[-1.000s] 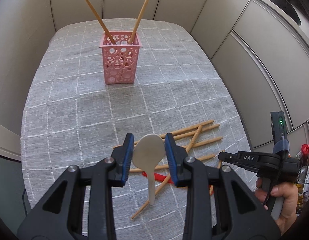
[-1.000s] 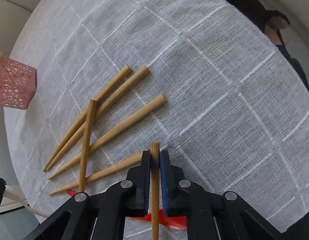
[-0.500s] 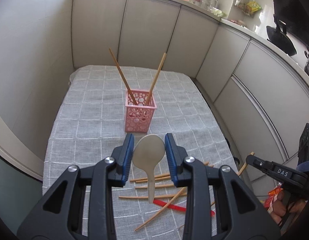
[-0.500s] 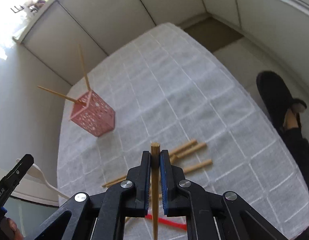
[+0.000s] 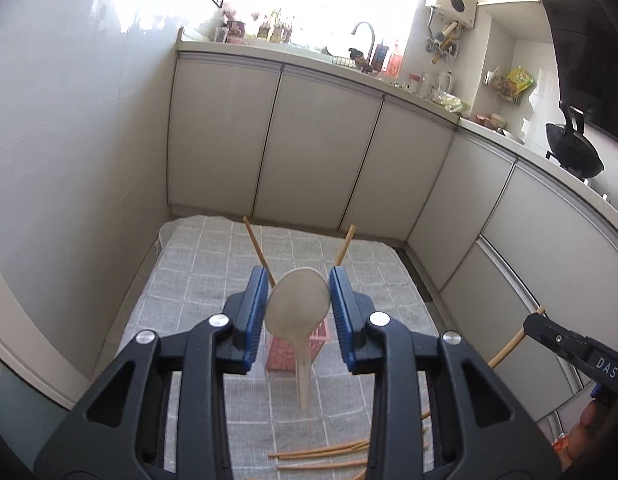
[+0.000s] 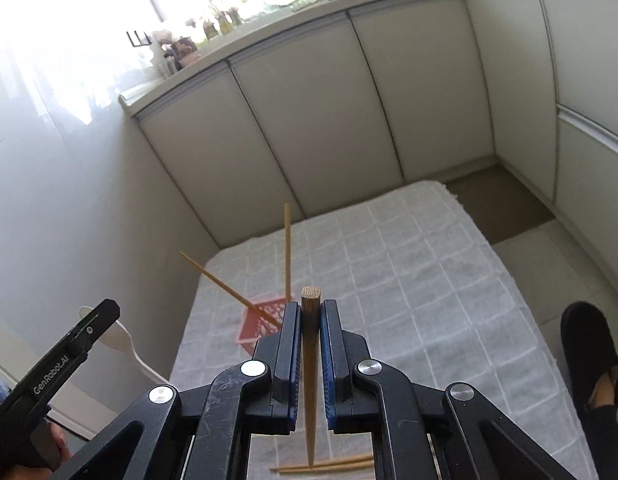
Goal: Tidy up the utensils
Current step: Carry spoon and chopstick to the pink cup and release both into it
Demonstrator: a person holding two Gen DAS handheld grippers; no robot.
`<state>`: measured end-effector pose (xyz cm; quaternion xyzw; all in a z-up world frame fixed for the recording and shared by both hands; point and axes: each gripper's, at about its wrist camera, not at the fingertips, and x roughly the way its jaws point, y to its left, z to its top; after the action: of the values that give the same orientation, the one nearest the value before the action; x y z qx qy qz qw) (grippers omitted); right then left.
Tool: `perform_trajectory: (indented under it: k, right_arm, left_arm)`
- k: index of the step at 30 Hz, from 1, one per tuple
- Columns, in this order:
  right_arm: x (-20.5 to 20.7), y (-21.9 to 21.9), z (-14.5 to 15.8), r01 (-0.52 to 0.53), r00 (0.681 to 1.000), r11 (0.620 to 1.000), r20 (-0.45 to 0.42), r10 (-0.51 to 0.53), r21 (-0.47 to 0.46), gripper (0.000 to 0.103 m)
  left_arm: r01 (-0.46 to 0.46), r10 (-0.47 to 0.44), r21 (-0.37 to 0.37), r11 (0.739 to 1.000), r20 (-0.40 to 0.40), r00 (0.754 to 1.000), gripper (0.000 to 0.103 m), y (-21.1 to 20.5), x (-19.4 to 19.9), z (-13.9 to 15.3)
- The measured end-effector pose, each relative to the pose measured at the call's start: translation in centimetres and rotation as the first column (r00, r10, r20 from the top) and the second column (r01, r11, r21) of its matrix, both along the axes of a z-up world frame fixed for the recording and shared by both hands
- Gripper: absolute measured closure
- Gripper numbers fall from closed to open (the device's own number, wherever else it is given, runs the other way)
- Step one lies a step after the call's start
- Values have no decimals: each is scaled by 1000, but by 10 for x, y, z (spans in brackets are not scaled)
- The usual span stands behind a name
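Note:
My left gripper (image 5: 297, 296) is shut on a white spoon (image 5: 299, 308), bowl up, handle hanging down, held high above the table. Behind it stands the pink perforated basket (image 5: 283, 356) with two chopsticks (image 5: 257, 246) leaning out. My right gripper (image 6: 309, 312) is shut on a wooden chopstick (image 6: 310, 344), thick end up, also lifted. The basket (image 6: 257, 322) shows left of the right gripper. The spoon (image 6: 119, 342) and left gripper (image 6: 97, 320) show at the left of the right wrist view. The right gripper (image 5: 549, 332) shows at the right of the left wrist view.
Several loose chopsticks (image 5: 321, 450) lie on the grey checked tablecloth (image 5: 213, 272) near its front edge; they also show in the right wrist view (image 6: 329, 465). Cabinets (image 5: 317, 152) surround the table. A person's dark shoe (image 6: 589, 344) is on the floor at right.
Both grippers have risen and tilted up with the spoon and chopstick, away from the pile. The views now look across the table toward the cabinets and basket.

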<state>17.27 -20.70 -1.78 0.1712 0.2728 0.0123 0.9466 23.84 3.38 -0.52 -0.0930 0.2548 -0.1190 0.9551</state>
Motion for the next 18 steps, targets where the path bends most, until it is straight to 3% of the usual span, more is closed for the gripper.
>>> perform_trajectory:
  k: [7, 18]
  right_arm:
    - [26, 0, 14, -3, 997, 1000, 81, 5, -24, 95]
    - [62, 1, 19, -6, 985, 1000, 173, 9, -22, 95]
  left_arm:
    - [-32, 34, -17, 999, 144, 989, 69, -6, 36, -15]
    - [-23, 23, -7, 1000, 148, 989, 69, -20, 78, -66]
